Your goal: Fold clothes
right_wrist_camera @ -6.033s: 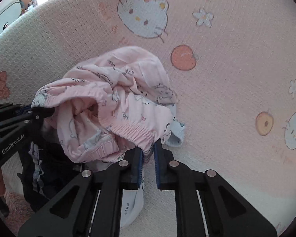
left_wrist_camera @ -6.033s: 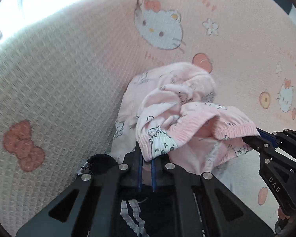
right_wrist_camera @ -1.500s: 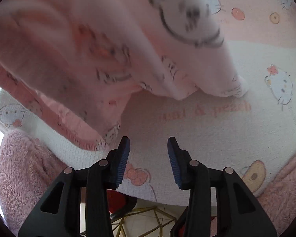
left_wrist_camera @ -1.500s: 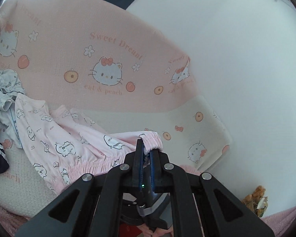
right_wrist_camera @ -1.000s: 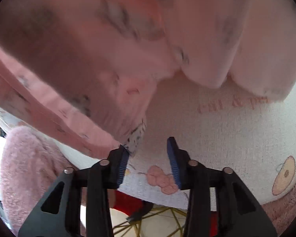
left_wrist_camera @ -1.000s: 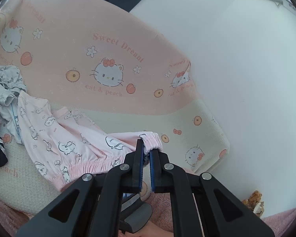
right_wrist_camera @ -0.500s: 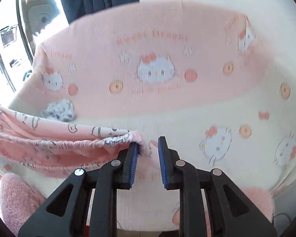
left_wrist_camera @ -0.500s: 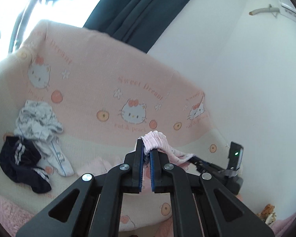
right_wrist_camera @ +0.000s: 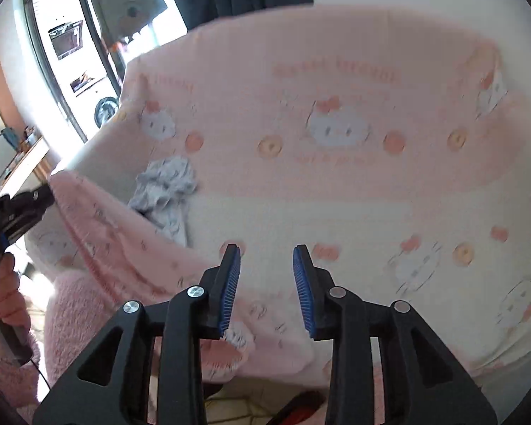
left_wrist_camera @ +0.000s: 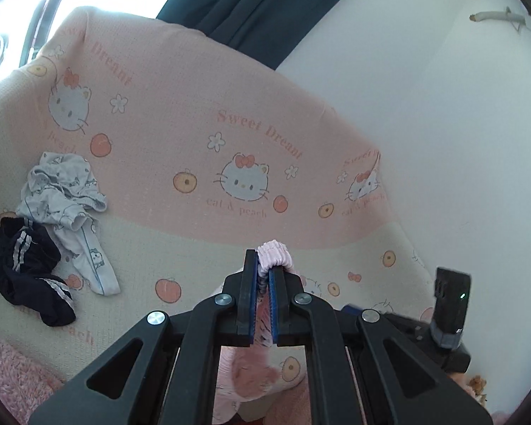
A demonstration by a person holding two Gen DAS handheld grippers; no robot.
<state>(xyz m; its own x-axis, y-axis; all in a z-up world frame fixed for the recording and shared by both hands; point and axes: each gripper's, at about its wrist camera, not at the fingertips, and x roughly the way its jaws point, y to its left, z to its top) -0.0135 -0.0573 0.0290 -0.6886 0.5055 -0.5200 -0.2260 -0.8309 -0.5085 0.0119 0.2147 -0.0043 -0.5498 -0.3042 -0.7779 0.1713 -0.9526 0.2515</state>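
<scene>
Since the frame of half a second before, the pink pyjama trousers (right_wrist_camera: 131, 258) had left the right gripper (right_wrist_camera: 267, 283); its jaws had just been opening and now stood apart at a moderate width with nothing between them, the cloth passing under and to the left of its left finger; whether it touched that finger I could not tell. The waistband (left_wrist_camera: 274, 253) was pinched in the left gripper (left_wrist_camera: 262, 304), whose jaws were almost closed on the elastic; from there the trousers hung down in the air in front of the sofa, over the blanket (left_wrist_camera: 194, 134) with cats and peaches, and not spread on it.

Farther off on the seat, a grey patterned garment (left_wrist_camera: 63, 191) and a dark striped garment (left_wrist_camera: 24, 276) lay crumpled and touching one another, well apart from the trousers.

I judged the step to be the opening out of the trousers before the first fold; one corner was held and the other was free. The next move probably called for the right gripper to find the loose end of the waistband and close on it, so that both hands could stretch the cloth flat on the seat.
</scene>
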